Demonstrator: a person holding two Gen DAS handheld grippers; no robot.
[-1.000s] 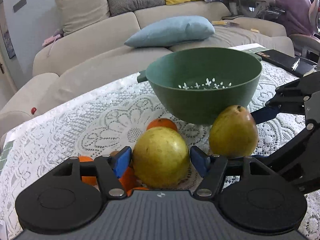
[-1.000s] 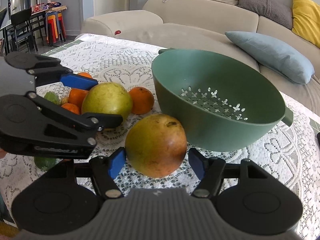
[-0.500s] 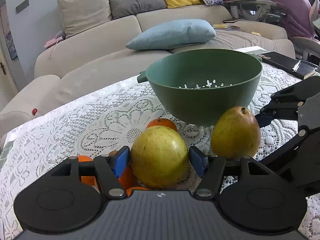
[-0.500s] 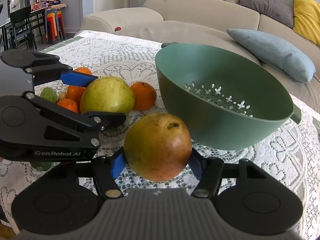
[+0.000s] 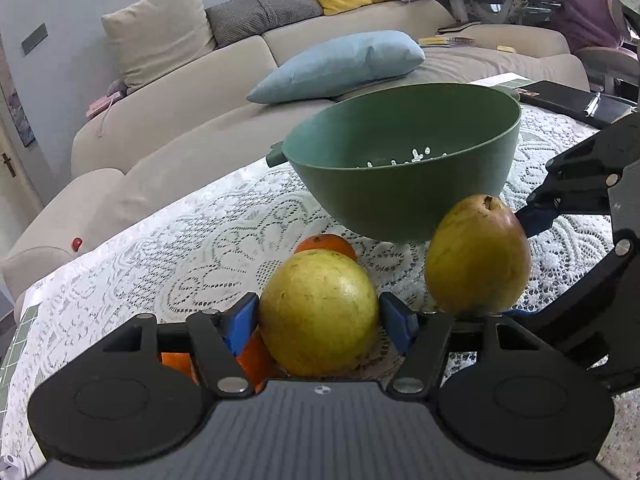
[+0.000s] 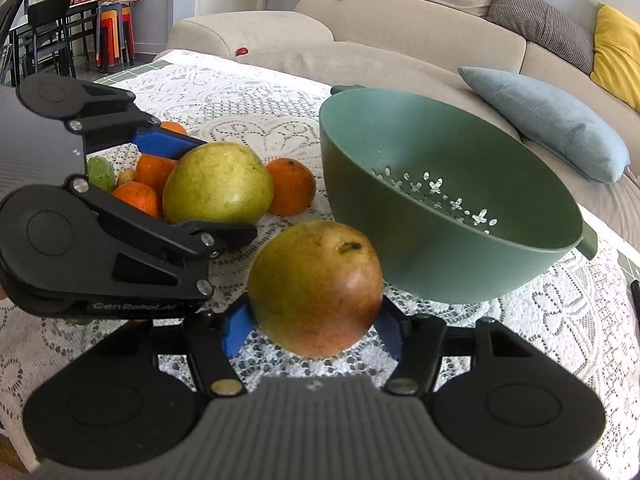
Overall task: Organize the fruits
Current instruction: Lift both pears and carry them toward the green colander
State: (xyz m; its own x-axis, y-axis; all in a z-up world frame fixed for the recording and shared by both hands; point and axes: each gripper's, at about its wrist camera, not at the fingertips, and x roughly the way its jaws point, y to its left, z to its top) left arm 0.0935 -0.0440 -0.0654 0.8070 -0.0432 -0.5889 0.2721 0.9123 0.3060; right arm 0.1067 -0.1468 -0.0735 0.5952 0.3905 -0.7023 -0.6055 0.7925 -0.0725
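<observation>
My left gripper (image 5: 319,316) is shut on a yellow-green pear (image 5: 318,312), also seen in the right wrist view (image 6: 218,188). My right gripper (image 6: 314,320) is shut on a reddish-yellow pear (image 6: 316,286) and holds it just above the lace tablecloth; this pear shows in the left wrist view (image 5: 478,256). An empty green colander (image 6: 448,200) stands right behind both pears (image 5: 400,160). Several oranges (image 6: 290,192) and a small green fruit (image 6: 100,170) lie by the left gripper.
The table wears a white lace cloth (image 6: 248,96). A beige sofa with a blue cushion (image 5: 336,66) runs behind the table. A black notebook with a pen (image 5: 568,100) lies at the far right edge.
The right gripper has shut on the reddish pear and lifted it slightly off the cloth. The left gripper has closed on the yellow-green pear. Both views have shifted a little.
</observation>
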